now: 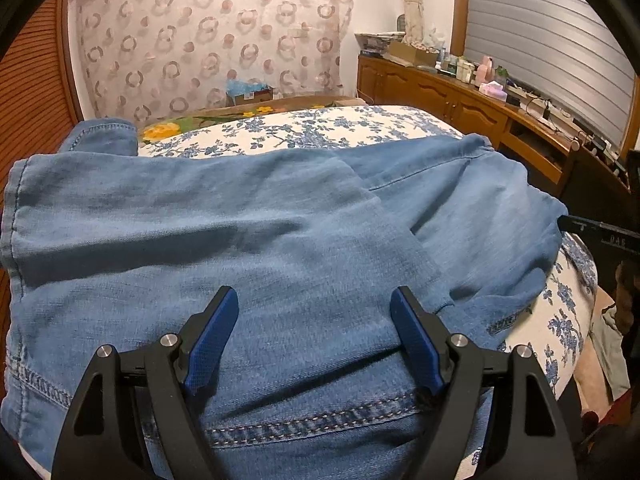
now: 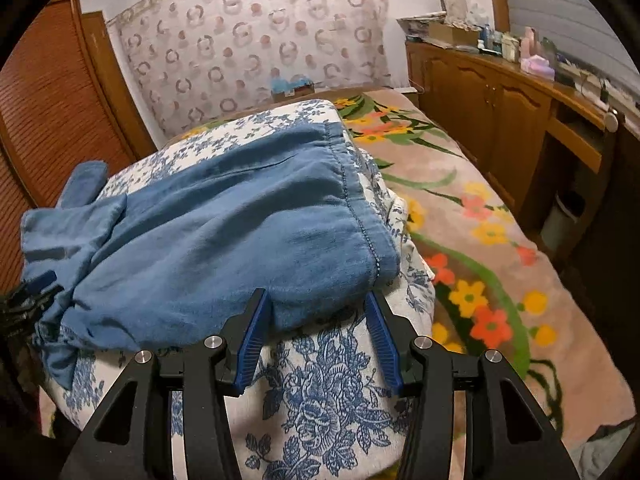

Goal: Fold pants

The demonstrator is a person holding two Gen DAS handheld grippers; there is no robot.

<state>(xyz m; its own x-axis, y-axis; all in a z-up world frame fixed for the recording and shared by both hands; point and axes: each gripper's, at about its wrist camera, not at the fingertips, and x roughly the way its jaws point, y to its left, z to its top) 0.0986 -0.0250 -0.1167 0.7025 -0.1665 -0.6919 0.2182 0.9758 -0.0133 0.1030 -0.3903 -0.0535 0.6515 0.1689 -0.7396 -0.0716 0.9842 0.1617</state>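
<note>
While pants (image 1: 240,240) lie folded on quilt (image 2: 320,392), L gripper (image 1: 314,300) jaws wide, empty, R gripper (image 2: 316,304) half-open at hem, contact unclear, waistband cut off.

We are seeing soft, even indoor light. Shadows are pooling in the pants' (image 1: 248,240) folds. The floral blanket (image 2: 500,280) is blurring toward the right edge, and fisheye distortion is bending walls and darkening every corner.
</note>
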